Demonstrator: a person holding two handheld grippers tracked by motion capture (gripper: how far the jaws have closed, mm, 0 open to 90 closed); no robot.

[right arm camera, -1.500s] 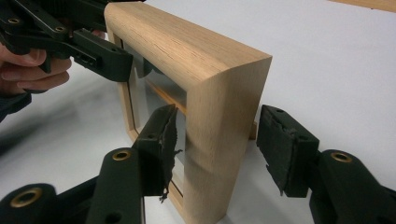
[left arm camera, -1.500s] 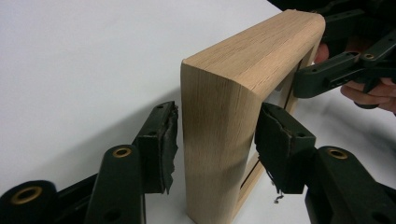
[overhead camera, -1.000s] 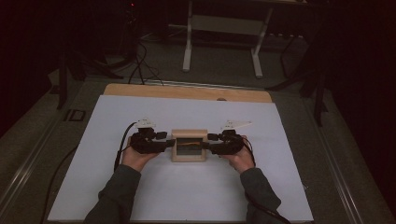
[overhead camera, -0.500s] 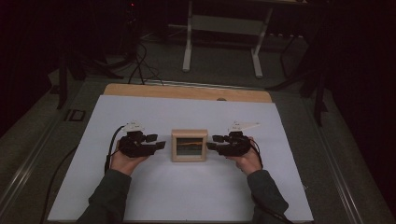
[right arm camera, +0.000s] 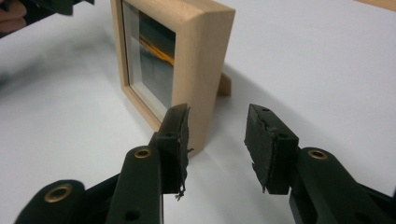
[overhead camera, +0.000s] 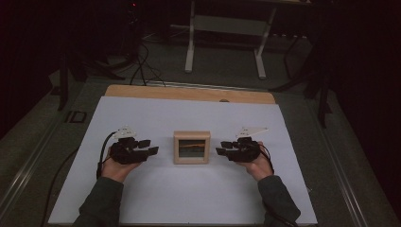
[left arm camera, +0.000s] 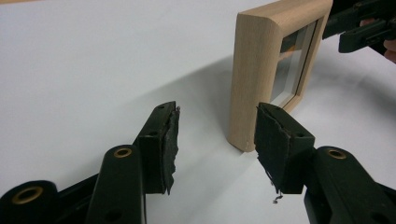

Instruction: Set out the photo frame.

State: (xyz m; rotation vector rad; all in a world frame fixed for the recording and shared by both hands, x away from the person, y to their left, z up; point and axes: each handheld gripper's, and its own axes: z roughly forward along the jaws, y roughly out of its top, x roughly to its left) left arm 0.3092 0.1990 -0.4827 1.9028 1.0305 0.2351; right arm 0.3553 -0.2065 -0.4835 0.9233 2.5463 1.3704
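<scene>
A dim room surrounds the table, whose white sheet (overhead camera: pixel 189 198) covers all but a strip of bare wood at the far edge. I have just drawn both tongs sideways off the wooden picture frame (overhead camera: pixel 191 147): 1 second ago they were right up against its 2 sides, and now it stands alone, upright at the middle of the sheet, with a clear gap on each side. I judge the placing done and the frame steady on its own.

My left gripper (overhead camera: pixel 150 147) holds nothing; its jaws have closed a little but stay apart, the frame's edge just beyond them. My right gripper (overhead camera: pixel 221 151) is empty too, its jaws having just narrowed, still parted.

The frame is pale, smooth, unvarnished-looking wood with rounded outer corners (left arm camera: pixel 254 70), deep like a box, glazed in front, an orange streak showing behind the glass (right arm camera: pixel 156 49). A small prop (right arm camera: pixel 225 85) juts from its back. The jaw pads (left arm camera: pixel 170 144) are black foam, ragged at the edges.
</scene>
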